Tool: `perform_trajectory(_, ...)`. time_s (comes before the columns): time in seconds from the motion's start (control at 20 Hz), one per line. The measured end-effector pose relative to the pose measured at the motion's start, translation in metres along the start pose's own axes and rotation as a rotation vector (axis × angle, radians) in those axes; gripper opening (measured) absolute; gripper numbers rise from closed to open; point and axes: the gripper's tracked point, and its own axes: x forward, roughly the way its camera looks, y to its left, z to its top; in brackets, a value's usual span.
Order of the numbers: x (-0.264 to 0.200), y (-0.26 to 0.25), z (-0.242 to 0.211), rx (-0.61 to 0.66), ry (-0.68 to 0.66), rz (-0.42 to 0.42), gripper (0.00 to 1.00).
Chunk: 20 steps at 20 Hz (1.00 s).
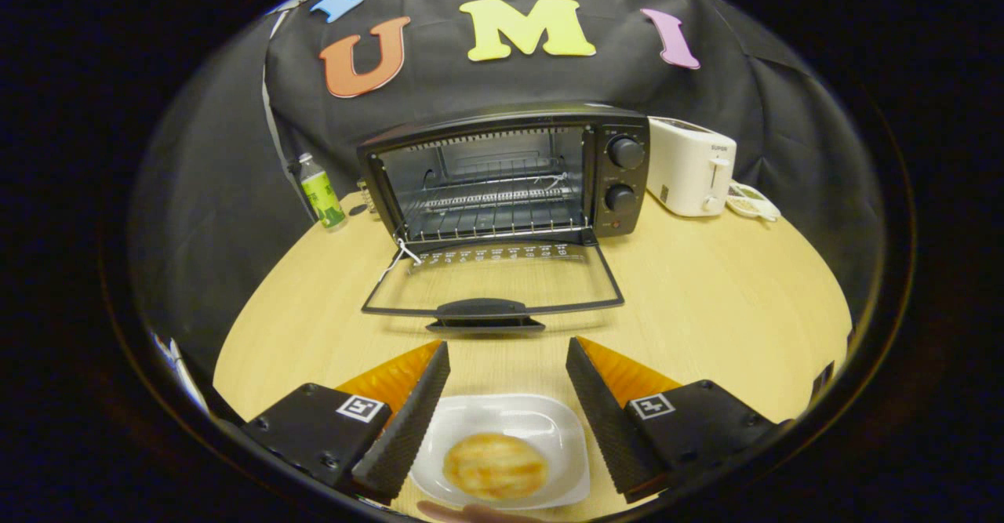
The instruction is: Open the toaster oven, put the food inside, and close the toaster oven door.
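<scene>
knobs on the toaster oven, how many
2: an upper knob and a lower knob, stacked on the toaster oven panel right of its open door. Gripper open.

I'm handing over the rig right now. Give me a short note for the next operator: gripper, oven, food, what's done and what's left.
Gripper: open, fingers spread to either side of the white plate, touching nothing.
Food: a round bun lies on the plate, between the fingers, near their base.
Toaster oven: stands beyond the fingers on the wooden table; its door is folded fully down, and the rack inside is bare.
Done: oven opened.
Left: grip the bun, place it on the rack, then lift the door shut.
</scene>
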Motion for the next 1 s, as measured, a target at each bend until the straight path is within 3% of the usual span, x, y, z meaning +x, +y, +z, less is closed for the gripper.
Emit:
perform_trajectory(0.4, -0.046, 0.011, -0.047, 0.010, -0.015, 0.085, 0.98)
perform_trajectory(0.85, -0.036, 0.002, -0.079, -0.085, -0.011, 0.002, 0.98)
perform_trajectory(1.0, -0.033, 0.005, -0.086, -0.062, 0.003, 0.014, 0.98)
